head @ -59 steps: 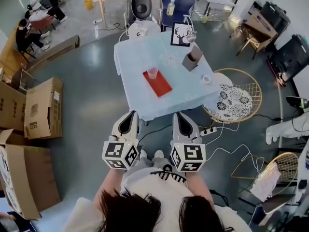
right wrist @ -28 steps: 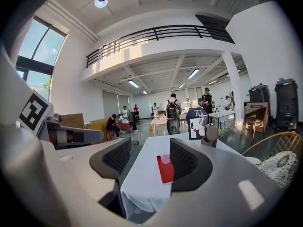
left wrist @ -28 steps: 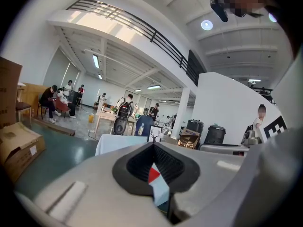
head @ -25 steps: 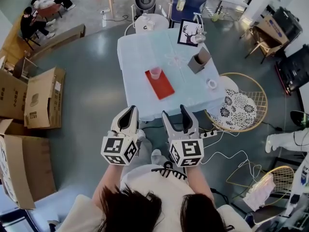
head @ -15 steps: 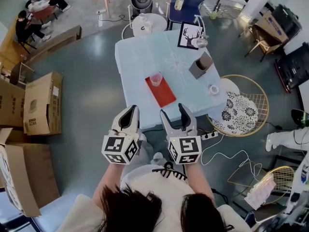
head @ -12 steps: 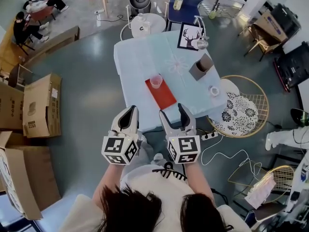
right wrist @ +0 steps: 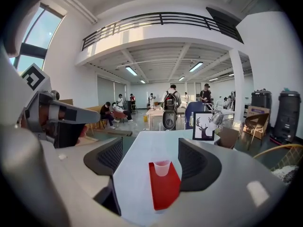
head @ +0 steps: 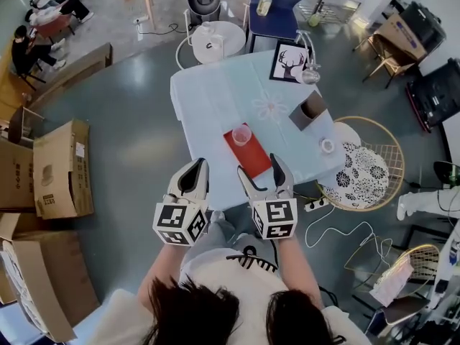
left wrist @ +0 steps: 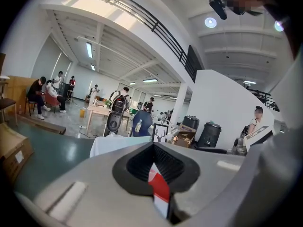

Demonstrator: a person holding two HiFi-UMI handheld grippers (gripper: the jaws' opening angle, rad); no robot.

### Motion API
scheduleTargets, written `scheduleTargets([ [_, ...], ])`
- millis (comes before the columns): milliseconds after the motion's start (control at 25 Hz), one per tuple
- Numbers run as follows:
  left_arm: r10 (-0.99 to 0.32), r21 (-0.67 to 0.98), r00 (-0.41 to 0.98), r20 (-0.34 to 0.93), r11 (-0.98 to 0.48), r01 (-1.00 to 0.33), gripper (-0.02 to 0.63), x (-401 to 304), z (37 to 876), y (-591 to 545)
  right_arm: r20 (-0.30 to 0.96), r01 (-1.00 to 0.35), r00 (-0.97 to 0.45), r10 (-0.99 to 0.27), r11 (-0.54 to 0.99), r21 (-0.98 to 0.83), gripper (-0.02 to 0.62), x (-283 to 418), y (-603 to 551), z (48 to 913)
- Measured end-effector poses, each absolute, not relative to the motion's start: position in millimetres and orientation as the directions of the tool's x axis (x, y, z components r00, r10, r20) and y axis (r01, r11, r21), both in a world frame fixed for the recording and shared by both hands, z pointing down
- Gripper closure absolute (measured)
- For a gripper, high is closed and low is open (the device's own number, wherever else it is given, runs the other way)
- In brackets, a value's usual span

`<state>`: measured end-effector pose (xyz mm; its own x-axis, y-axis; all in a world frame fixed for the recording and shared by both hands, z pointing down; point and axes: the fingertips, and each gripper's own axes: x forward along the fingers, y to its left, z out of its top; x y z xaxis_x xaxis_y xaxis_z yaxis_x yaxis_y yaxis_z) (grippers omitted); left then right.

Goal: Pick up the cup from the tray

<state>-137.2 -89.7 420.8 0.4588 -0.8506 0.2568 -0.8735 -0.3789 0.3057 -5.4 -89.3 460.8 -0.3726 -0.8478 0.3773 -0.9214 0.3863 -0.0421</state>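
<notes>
We find the cup (head: 242, 134) on the far end of the tray (head: 253, 160), which lies near the near edge of the table (head: 208, 95). To its right sits a box (head: 310, 111), with a framed picture (head: 289, 62) behind it at the far edge.

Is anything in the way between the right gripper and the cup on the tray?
Nothing visible. The right gripper, whose empty jaws have just been opening, faces the cup at the tray's far end; only bare tray and table lie between.
</notes>
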Motion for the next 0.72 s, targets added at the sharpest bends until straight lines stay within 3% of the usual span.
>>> scheduleTargets([
  [720, -0.802, 0.307, 0.481, 0.354, -0.386, -0.87, 0.606, -131.6, 459.4, -150.9, 0.52, -0.923, -0.314, -0.795, 0.383, 0.029, 0.186, -14.5, -172.1, 557.7],
])
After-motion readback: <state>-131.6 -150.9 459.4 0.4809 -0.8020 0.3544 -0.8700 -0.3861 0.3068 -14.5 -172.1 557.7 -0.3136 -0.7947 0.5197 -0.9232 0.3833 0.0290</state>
